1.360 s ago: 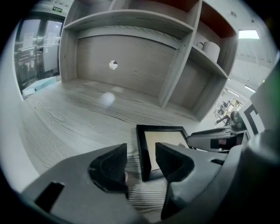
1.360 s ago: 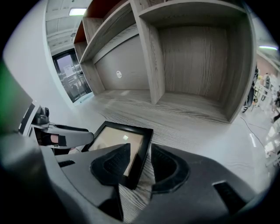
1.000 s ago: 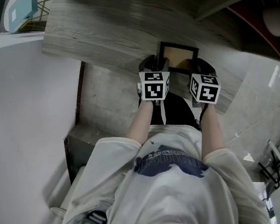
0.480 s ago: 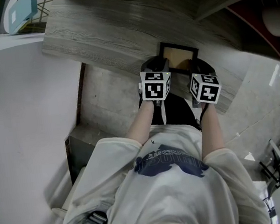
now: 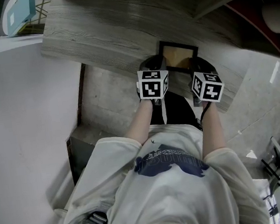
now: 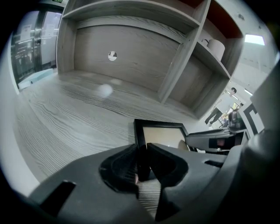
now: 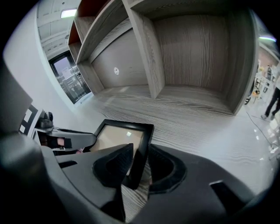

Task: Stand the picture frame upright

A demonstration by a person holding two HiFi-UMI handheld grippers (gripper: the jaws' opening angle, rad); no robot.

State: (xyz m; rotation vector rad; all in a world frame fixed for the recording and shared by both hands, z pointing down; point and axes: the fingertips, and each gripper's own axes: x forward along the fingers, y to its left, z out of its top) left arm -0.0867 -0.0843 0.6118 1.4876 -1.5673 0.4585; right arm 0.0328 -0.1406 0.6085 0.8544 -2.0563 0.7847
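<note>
Jaws of the left gripper [image 6: 142,148] have just closed onto the left edge of the black rectangular picture frame [image 6: 159,133] on the grey wood-grain tabletop [image 6: 78,118]; the right gripper [image 7: 139,153] jaws, closing too, straddle its right edge, slightly spread.

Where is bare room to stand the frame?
Bare shelf left of the frame, back to the rear panel; also the bay right of the divider. Crowded at the frame's near corners: left gripper and right gripper, jaws just closing, straddle its edges.
</note>
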